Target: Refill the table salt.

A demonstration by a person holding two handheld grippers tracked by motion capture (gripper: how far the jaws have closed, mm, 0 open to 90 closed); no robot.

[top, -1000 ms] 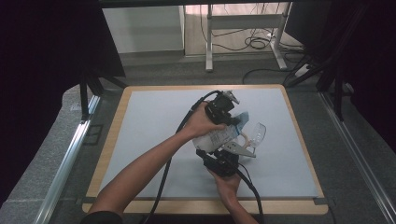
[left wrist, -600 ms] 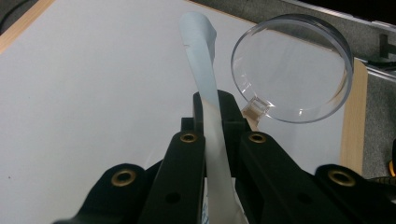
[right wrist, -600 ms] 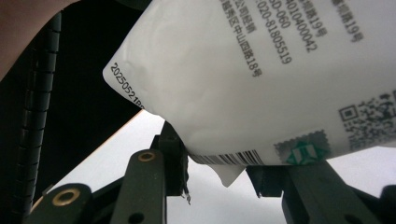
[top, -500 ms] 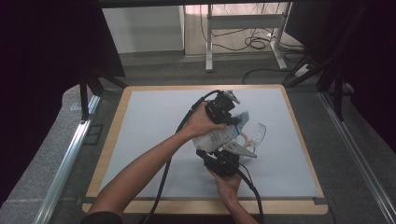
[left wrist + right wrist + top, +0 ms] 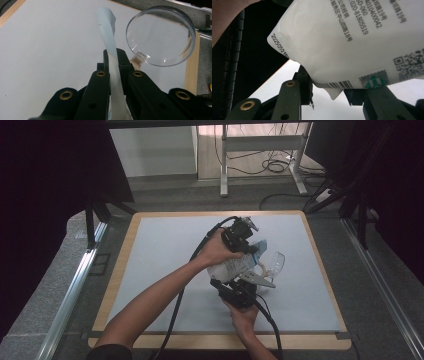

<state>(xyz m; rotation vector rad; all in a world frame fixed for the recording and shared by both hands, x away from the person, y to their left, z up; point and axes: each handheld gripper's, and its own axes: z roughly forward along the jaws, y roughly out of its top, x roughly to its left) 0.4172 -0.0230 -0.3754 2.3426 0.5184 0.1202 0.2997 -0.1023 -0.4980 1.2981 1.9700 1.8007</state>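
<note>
A white printed packet (image 5: 231, 268) hangs over the middle of the pale mat (image 5: 165, 250). My left gripper (image 5: 244, 253) reaches in from above and is shut on the packet's thin top edge (image 5: 107, 27), which runs edge-on between the jaws of the left gripper (image 5: 113, 57). From below, my right gripper (image 5: 240, 283) points up at the packet. In the right gripper view the barcoded lower edge of the packet (image 5: 352, 37) sits pinched between the jaws of the right gripper (image 5: 329, 90). A clear round lens with a short stem (image 5: 273, 262) lies just right of both grippers, and the lens (image 5: 160, 35) shows large beyond the left jaws.
The mat lies on a wooden-edged board (image 5: 320, 265). Black cables (image 5: 180, 290) trail from both grippers toward the front edge. Metal rails (image 5: 75, 285) run along both sides, and a table frame with floor cables (image 5: 272, 165) stands behind the board.
</note>
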